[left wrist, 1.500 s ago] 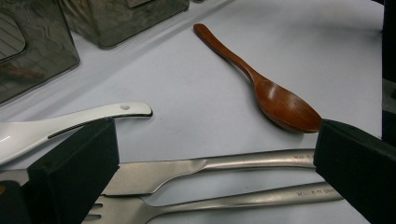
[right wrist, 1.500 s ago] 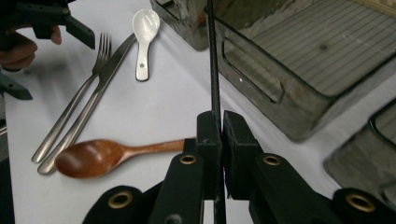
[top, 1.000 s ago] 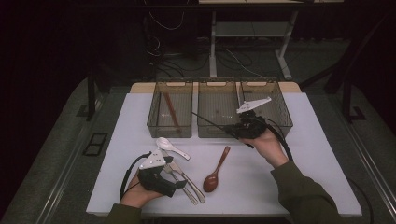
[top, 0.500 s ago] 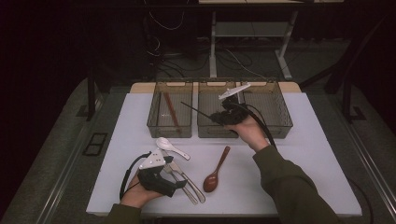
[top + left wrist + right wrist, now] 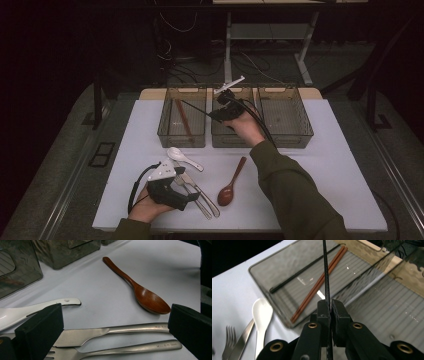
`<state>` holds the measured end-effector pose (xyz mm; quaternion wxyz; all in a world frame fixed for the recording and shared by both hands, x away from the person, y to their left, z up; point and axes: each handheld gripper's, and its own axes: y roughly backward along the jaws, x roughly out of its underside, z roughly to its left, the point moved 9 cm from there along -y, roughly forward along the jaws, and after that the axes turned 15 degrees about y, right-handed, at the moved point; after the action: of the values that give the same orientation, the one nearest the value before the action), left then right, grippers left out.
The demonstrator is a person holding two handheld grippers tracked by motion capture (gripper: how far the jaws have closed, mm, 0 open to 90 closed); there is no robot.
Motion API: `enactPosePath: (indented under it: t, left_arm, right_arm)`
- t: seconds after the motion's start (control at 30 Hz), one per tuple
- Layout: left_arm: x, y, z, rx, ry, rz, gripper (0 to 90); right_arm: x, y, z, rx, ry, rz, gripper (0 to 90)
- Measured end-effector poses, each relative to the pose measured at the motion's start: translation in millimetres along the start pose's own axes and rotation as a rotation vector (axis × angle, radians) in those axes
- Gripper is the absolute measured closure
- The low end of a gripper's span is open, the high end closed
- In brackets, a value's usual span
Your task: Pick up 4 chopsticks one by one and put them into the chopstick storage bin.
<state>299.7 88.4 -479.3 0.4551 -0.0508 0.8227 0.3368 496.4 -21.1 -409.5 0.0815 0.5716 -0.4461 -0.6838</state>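
Near the white worktop's (image 5: pixel 320 150) front-left corner, the left gripper (image 5: pixel 112 322) rests with jaws apart over a steel knife (image 5: pixel 110 331). At the back edge, the right gripper (image 5: pixel 330 307) clamps a thin black chopstick (image 5: pixel 325 272), held above the left smoky plastic bin (image 5: pixel 262 272).

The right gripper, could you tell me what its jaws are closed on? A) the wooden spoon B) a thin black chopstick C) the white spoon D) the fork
B: in the right gripper view the right gripper is pinched shut on a thin black chopstick that runs out over the left bin, while the wooden spoon lies on the table.
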Motion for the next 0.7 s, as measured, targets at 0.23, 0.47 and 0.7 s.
enactPosePath:
  t: [0.23, 0.47, 0.7]
  left_arm:
    - [-0.1, 0.5, -0.3, 0.002, 0.001, 0.0, 0.0]
    - [0.1, -0.6, -0.2, 0.001, -0.012, 0.003, 0.0]
    - [-0.6, -0.2, -1.5, 0.007, -0.001, -0.005, 0.0]
  right_arm:
    - [-19.1, -24.7, -5.5, 0.013, -0.012, 0.019, 85.6]
    - [-31.2, -48.7, -11.1, 0.033, -0.03, 0.055, 85.6]
    - [-43.4, -69.0, -10.4, 0.031, -0.054, 0.074, 85.5]
